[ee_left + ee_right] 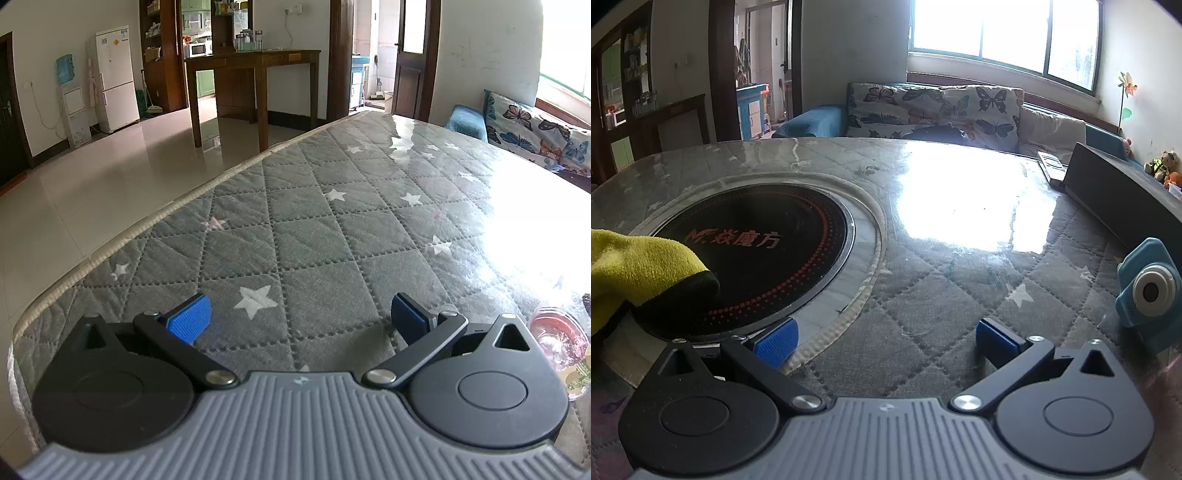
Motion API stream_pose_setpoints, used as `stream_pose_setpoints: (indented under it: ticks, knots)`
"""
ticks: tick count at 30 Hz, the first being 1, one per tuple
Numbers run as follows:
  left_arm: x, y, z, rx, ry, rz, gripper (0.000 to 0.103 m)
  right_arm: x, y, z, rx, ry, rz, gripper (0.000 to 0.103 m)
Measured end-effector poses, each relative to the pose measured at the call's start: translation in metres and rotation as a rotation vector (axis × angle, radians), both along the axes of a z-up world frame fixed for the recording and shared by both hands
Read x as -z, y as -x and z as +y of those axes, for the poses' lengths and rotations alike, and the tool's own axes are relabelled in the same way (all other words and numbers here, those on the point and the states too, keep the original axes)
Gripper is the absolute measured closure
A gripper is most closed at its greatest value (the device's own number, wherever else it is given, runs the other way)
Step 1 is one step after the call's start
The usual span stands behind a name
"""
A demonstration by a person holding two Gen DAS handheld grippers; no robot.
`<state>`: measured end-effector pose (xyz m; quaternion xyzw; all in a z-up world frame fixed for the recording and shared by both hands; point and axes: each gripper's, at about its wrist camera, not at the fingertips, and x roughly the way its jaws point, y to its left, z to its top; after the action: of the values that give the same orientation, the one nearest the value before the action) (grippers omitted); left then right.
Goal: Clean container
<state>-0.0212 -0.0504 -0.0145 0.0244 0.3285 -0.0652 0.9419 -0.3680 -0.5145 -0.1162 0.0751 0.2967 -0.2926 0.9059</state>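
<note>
On quilted star-patterned table (314, 229), glare from window (1004, 29).

left tongs (301, 314) | right tongs (886, 338) | blue ribbed pads, black arms, silver screws, grey ridged body

Cloth (639, 266) left on cooktop (768, 258), camera (1148, 291) right.

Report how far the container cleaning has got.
Nothing looks done yet. Nothing is in hand: the left gripper and right gripper are both open and empty above the table. The glass container sits untouched at the table edge, the yellow cloth lies ungrasped. Grasping and wiping remain.
</note>
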Motion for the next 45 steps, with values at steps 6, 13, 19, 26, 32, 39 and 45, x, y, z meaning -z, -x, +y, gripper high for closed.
stream_pose_setpoints:
  ticks: [6, 13, 19, 26, 32, 39, 45]
  knots:
    - [-0.003, 0.002, 0.003, 0.0, 0.0, 0.001, 0.0, 0.001, 0.0, 0.001, -0.001, 0.003, 0.003, 0.0]
    - [-0.002, 0.002, 0.003, 0.001, -0.002, 0.0, 0.0, 0.003, 0.001, 0.003, -0.002, 0.005, 0.006, 0.0]
    - [-0.003, 0.002, 0.003, 0.001, -0.003, 0.001, 0.0, 0.004, 0.001, 0.004, -0.003, 0.008, 0.009, 0.0]
    - [-0.003, 0.002, 0.004, 0.001, -0.002, 0.001, 0.0, 0.005, 0.002, 0.005, -0.003, 0.011, 0.013, 0.0]
    - [-0.003, 0.002, 0.004, 0.001, -0.002, 0.0, 0.0, 0.006, 0.002, 0.008, -0.004, 0.013, 0.015, 0.0]
    - [-0.003, 0.002, 0.004, 0.001, -0.002, 0.0, 0.0, 0.008, 0.002, 0.017, -0.004, 0.013, 0.015, 0.0]
    - [-0.003, 0.002, 0.004, 0.001, -0.002, 0.0, 0.0, 0.009, 0.002, 0.024, -0.005, 0.013, 0.015, 0.0]
